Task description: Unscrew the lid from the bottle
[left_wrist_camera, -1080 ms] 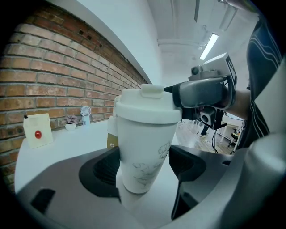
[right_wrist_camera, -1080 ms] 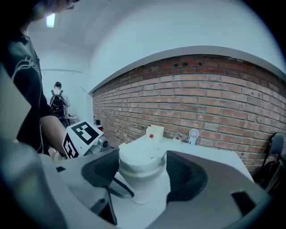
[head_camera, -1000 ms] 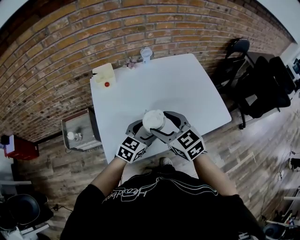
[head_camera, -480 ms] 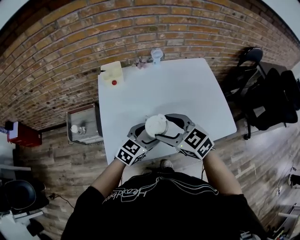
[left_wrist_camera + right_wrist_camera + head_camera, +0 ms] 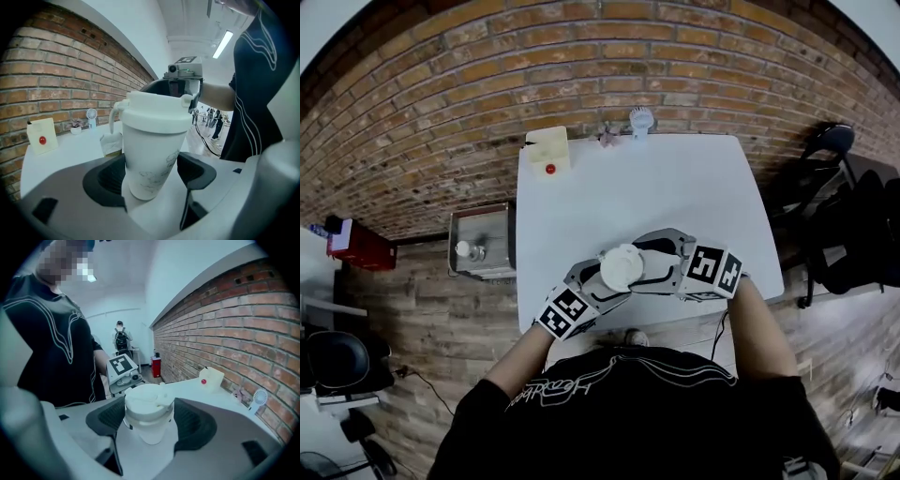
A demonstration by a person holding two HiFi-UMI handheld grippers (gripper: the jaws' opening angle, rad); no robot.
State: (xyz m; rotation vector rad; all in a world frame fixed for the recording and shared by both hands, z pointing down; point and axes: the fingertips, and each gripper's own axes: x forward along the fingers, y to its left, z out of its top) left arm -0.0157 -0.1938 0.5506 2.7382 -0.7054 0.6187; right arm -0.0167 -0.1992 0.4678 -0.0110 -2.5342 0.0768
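A white tumbler bottle (image 5: 152,159) with a white screw lid (image 5: 149,404) is held up over the near edge of the white table (image 5: 675,187). My left gripper (image 5: 152,171) is shut on the bottle's lower body, a dark pad pressing on each side. From the other side my right gripper (image 5: 149,420) is shut on the lid, with the pads against its rim. In the head view the lid (image 5: 622,267) shows from above, with the left gripper (image 5: 602,283) below-left of it and the right gripper (image 5: 654,262) to its right. The bottle's body is hidden there.
A cream box with a red dot (image 5: 548,150), a small potted plant (image 5: 607,138) and a small white fan (image 5: 641,118) stand at the table's far edge by the brick wall. A grey cabinet (image 5: 483,242) sits left of the table. A dark chair (image 5: 834,141) is at the right.
The right gripper has turned around the lid; its marker cube swung from below-right of the bottle up to its right. The left gripper kept its hold on the bottle. The head view shifted.
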